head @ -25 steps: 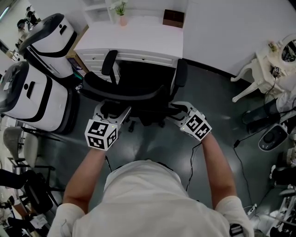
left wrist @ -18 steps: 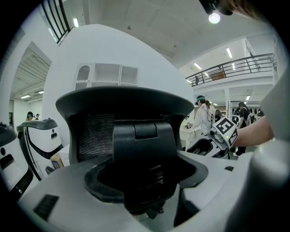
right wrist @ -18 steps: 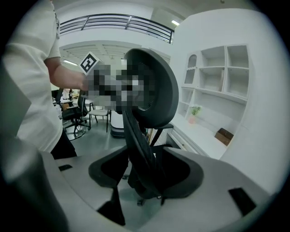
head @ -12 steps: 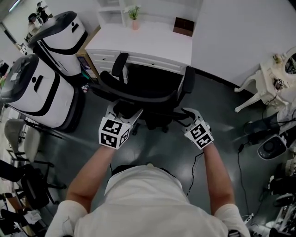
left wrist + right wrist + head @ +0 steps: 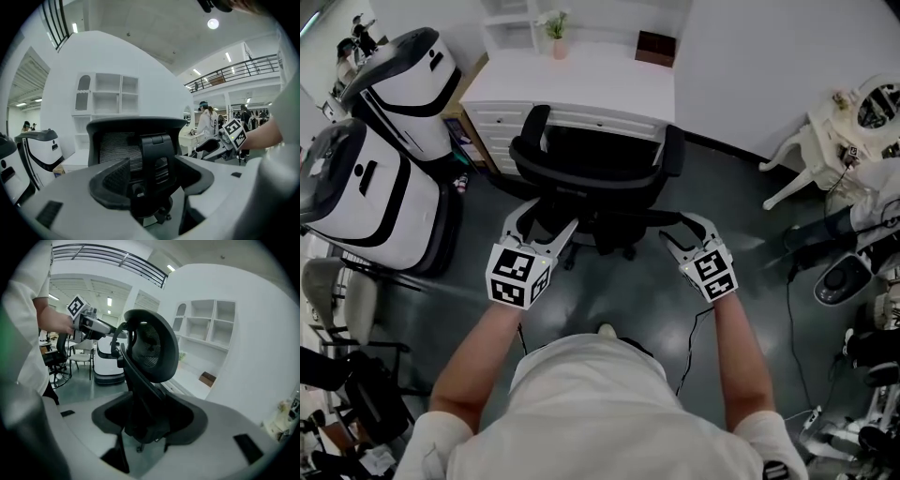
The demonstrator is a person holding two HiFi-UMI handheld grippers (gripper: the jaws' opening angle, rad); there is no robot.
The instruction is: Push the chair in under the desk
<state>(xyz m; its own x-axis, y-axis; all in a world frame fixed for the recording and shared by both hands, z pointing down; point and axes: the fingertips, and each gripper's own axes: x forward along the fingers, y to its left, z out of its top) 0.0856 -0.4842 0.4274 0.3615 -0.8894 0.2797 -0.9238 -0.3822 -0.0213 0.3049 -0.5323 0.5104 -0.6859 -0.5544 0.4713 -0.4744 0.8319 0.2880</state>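
Black mesh swivel chair (image 5: 592, 159) sits at twelve o'clock, largely under the white bench (image 5: 581, 80); left claw (image 5: 546, 223), wide but just narrowing, and right claw (image 5: 686, 230), wide, both empty, flank its back at seven and five o'clock, spaced to shove squarely.

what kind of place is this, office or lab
Probably a large lab or workshop hall with a mock office corner: a white desk and black office chair stand beside big white machines, and an upper balcony railing runs overhead.
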